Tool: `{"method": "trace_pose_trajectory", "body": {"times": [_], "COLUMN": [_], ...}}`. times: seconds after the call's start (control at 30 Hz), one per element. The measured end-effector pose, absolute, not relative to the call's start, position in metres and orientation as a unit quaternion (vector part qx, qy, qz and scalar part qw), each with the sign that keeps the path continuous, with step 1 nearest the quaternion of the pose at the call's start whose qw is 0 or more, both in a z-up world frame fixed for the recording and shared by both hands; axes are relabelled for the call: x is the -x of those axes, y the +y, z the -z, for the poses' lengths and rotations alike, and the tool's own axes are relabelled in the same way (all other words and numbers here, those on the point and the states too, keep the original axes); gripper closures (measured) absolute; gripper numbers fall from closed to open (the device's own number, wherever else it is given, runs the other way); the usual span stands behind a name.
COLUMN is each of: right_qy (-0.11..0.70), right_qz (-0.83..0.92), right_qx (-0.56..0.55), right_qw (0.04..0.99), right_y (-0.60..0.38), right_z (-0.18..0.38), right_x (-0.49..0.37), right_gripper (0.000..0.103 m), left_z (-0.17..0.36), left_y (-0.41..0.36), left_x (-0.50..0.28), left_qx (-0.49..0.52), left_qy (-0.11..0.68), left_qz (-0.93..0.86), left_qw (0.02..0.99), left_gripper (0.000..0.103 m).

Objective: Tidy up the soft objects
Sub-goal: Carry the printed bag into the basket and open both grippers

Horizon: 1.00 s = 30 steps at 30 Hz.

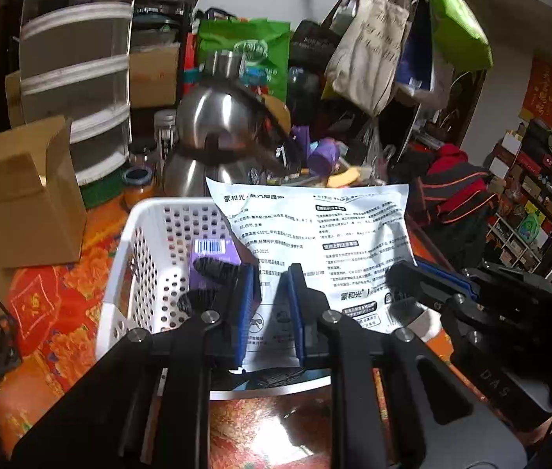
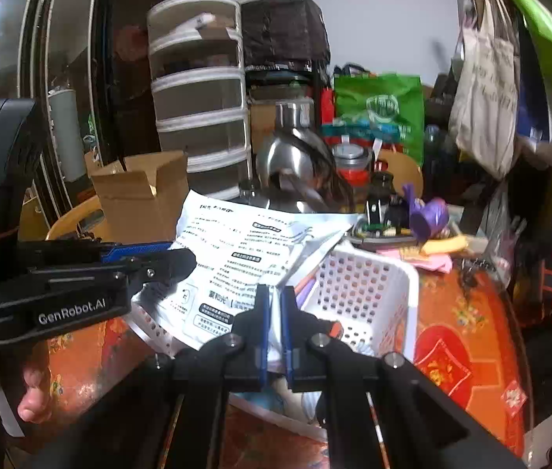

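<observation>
Clutter rings the white perforated basket (image 1: 147, 273) on every side: a steel kettle (image 1: 213, 125) stands just behind it, an open cardboard box (image 1: 22, 203) to its left, a stack of clear drawers (image 1: 76, 78) further back, and tote bags (image 1: 369, 58) hang above the far right. A purple toy (image 2: 428, 215) and yellow and pink scraps lie on the orange floral tablecloth (image 1: 65, 312) past the basket's far corner.

The white printed pouch (image 1: 315, 242), a soft flat pack covered in Chinese text, is held over the basket, its far edge rising in front of the kettle. The left gripper (image 1: 272, 297) pinches the pouch's near edge, blue pads close together with the film between them. The right gripper (image 2: 274, 312) has its jaws pressed together on another part of the same edge.

Only the left wrist view looks down into the basket, where a purple package (image 1: 213, 258) with a barcode label lies on the bottom, partly under the pouch; it also shows the right gripper coming in from the right and a shelf of small goods at the far right. Only the right wrist view shows the person's hand (image 2: 10, 387) wrapped around the left gripper's black handle, fingers (image 2: 35, 402) curled beneath it, a dark mirrored cabinet behind the box, and the basket's right wall free of the pouch
</observation>
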State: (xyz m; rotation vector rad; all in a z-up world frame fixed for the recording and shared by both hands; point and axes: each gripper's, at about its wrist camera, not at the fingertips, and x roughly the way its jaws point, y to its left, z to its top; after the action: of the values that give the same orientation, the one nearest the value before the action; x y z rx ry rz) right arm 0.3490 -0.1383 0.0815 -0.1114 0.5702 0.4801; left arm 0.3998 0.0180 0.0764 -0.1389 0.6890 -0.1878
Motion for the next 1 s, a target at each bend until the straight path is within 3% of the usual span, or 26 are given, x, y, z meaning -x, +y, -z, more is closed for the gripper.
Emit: {"method": "trace_pose_trajectory", "body": {"times": [0.37, 0.43, 0.47, 0.5, 0.53, 0.57, 0.6, 0.63, 0.8, 1.0], "right_qy": [0.311, 0.319, 0.322, 0.324, 0.326, 0.325, 0.326, 0.325, 0.317, 0.319], "right_qz": [-0.231, -0.226, -0.228, -0.224, -0.219, -0.218, -0.216, -0.211, -0.200, -0.179], "right_qx": [0.060, 0.071, 0.075, 0.080, 0.082, 0.079, 0.075, 0.069, 0.057, 0.055], "right_qw": [0.920, 0.918, 0.916, 0.916, 0.916, 0.917, 0.918, 0.919, 0.925, 0.929], "right_y": [-0.129, -0.127, -0.126, -0.125, -0.126, -0.129, -0.133, -0.138, -0.153, -0.159], "right_z": [-0.044, -0.039, -0.036, -0.034, -0.033, -0.032, -0.032, -0.033, -0.039, -0.040], "right_x": [-0.372, -0.374, -0.374, -0.374, -0.373, -0.373, -0.372, -0.372, -0.366, -0.362], "right_gripper": [0.097, 0.097, 0.097, 0.092, 0.086, 0.066, 0.044, 0.037, 0.022, 0.022], "left_z": [-0.027, -0.023, -0.023, -0.025, -0.027, -0.030, -0.033, -0.035, -0.039, -0.034], "left_y": [0.031, 0.032, 0.033, 0.034, 0.035, 0.036, 0.036, 0.037, 0.038, 0.042], "left_x": [-0.424, -0.423, -0.421, -0.417, -0.414, -0.408, -0.404, -0.400, -0.387, -0.379], "left_qx": [0.092, 0.092, 0.093, 0.093, 0.092, 0.085, 0.080, 0.075, 0.067, 0.082], "left_qy": [0.375, 0.373, 0.370, 0.364, 0.356, 0.343, 0.336, 0.332, 0.335, 0.348], "left_qz": [0.082, 0.087, 0.086, 0.082, 0.079, 0.075, 0.070, 0.070, 0.064, 0.057], "left_qw": [0.919, 0.919, 0.920, 0.923, 0.927, 0.932, 0.936, 0.938, 0.938, 0.932], "left_gripper": [0.085, 0.079, 0.069, 0.062, 0.042, 0.026, 0.022, 0.021, 0.017, 0.011]}}
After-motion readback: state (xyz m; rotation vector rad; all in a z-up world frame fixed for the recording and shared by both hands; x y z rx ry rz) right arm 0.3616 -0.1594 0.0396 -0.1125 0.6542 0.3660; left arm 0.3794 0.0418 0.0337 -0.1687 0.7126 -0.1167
